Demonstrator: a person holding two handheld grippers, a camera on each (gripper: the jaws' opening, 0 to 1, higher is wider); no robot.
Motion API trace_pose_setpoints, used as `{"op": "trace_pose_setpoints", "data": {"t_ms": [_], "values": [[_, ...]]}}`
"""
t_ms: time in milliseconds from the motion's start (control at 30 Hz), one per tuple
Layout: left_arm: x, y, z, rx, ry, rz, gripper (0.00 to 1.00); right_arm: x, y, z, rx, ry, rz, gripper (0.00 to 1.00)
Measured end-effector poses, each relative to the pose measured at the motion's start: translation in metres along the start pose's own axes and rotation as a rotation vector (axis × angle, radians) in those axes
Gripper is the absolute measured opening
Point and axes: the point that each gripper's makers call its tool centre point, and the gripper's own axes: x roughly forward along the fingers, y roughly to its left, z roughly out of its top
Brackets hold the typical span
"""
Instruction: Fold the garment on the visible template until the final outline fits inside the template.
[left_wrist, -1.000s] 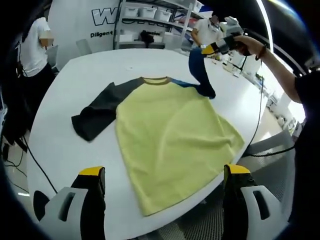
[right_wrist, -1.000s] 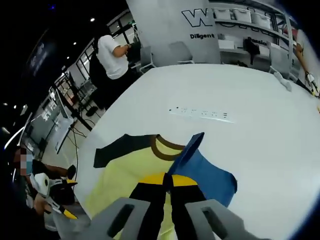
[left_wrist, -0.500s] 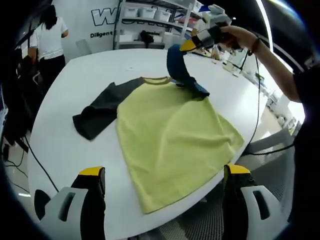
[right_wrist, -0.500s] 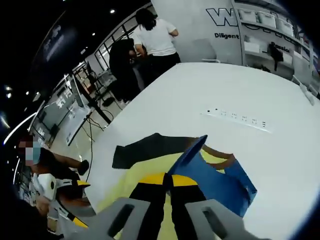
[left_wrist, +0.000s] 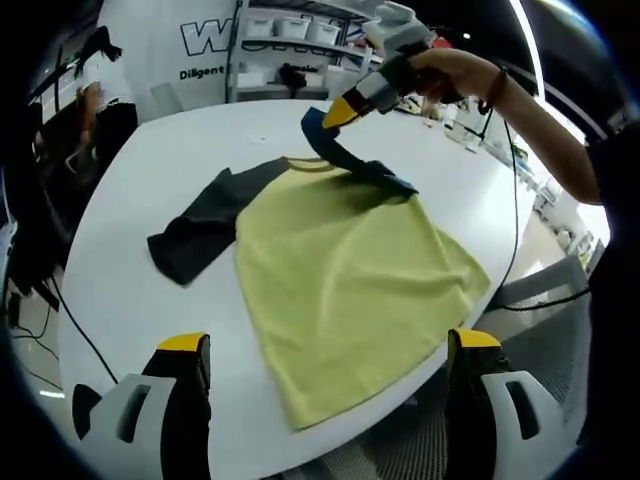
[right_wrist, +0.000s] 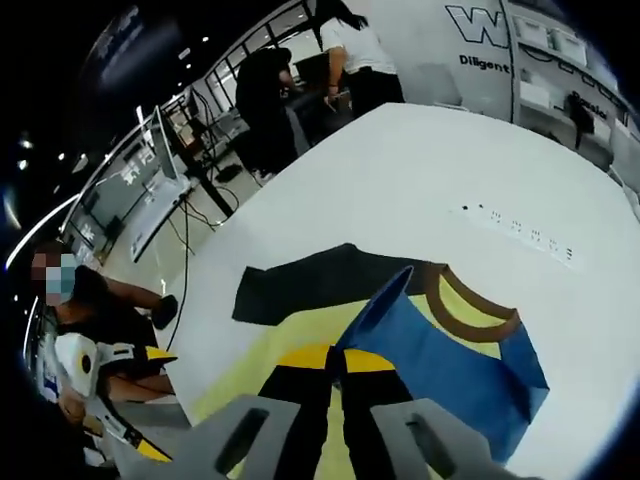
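A yellow T-shirt (left_wrist: 340, 270) with a brown collar (left_wrist: 312, 163) lies flat on the white table (left_wrist: 200, 130). Its dark grey sleeve (left_wrist: 200, 220) spreads out to the left. The blue sleeve (left_wrist: 345, 160) is lifted off the table and pulled over the collar end, with my right gripper (left_wrist: 335, 113) shut on its cuff. In the right gripper view the blue sleeve (right_wrist: 450, 360) hangs from the shut jaws of that gripper (right_wrist: 337, 358), above the collar (right_wrist: 470, 318) and the grey sleeve (right_wrist: 310, 285). My left gripper (left_wrist: 325, 345) stands open over the shirt's hem, touching nothing.
The shirt's hem reaches the table's near edge (left_wrist: 330, 435). A grey chair (left_wrist: 545, 300) stands at the right. A black cable (left_wrist: 70, 320) crosses the table's left side. Shelves with white boxes (left_wrist: 290, 25) stand behind. People (right_wrist: 350, 50) stand at the far end of the table.
My right gripper has carried the blue sleeve further left, across the collar toward the shirt's middle. The left gripper has stayed still and open.
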Motion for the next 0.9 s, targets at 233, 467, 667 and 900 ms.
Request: {"op": "trace_pose_setpoints", "data": {"t_ms": [233,467,667,900], "values": [[0.003,0.001,0.003,0.014,0.001,0.001,0.99,0.026,0.001,-0.012,-0.021,0.037,-0.034,0.00],[0.004,0.002,0.002,0.022,0.008,0.003,0.99,0.057,0.006,-0.031,-0.016,0.089,-0.028,0.00],[0.004,0.005,0.002,0.024,0.006,0.008,0.99,0.078,0.008,-0.045,-0.002,0.120,-0.013,0.00],[0.004,0.008,0.002,0.029,0.001,0.013,0.98,0.091,0.010,-0.051,-0.004,0.136,-0.029,0.00]]}}
